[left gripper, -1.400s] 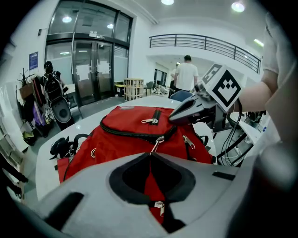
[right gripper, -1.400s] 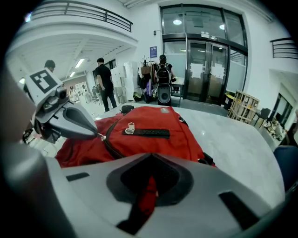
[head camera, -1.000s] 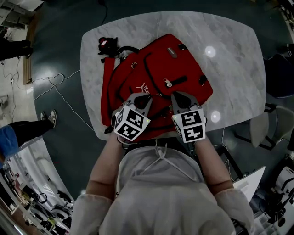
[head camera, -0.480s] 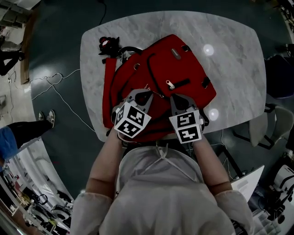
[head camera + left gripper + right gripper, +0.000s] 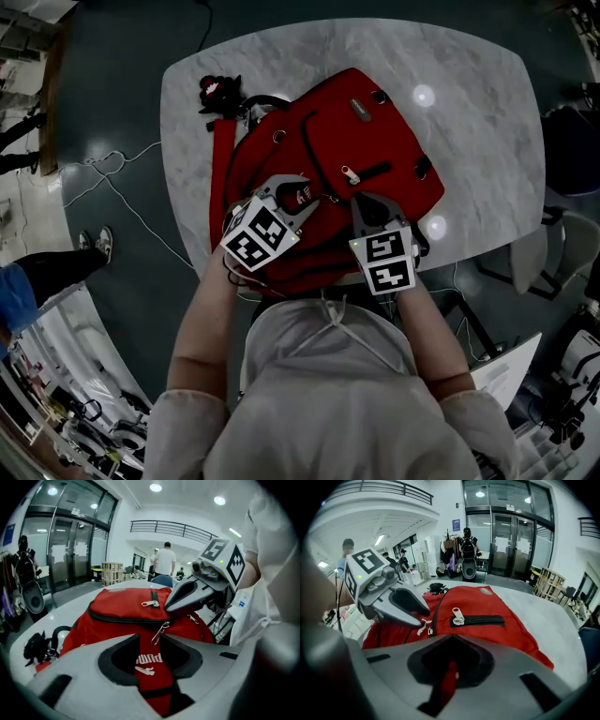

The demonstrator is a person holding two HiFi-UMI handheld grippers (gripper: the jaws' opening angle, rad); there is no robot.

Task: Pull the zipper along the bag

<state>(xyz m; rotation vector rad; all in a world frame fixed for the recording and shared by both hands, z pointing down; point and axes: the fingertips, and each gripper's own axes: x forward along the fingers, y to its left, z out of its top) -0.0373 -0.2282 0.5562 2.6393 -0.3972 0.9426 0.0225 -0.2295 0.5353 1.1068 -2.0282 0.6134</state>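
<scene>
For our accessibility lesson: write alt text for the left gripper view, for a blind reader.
A red backpack lies on a pale table, seen past the left gripper, its jaws opening and empty; a metal zipper pull dangles just beyond them. The right gripper touches the backpack, upper right.

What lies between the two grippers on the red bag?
Left gripper view: a small silver zipper pull hanging on the red fabric backpack, between the left gripper, its fingers opening around bare fabric, and the right gripper.

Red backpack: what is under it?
The red backpack lies on the white marble table, visible beside and beyond it. Whatever else is beneath it is covered.
</scene>
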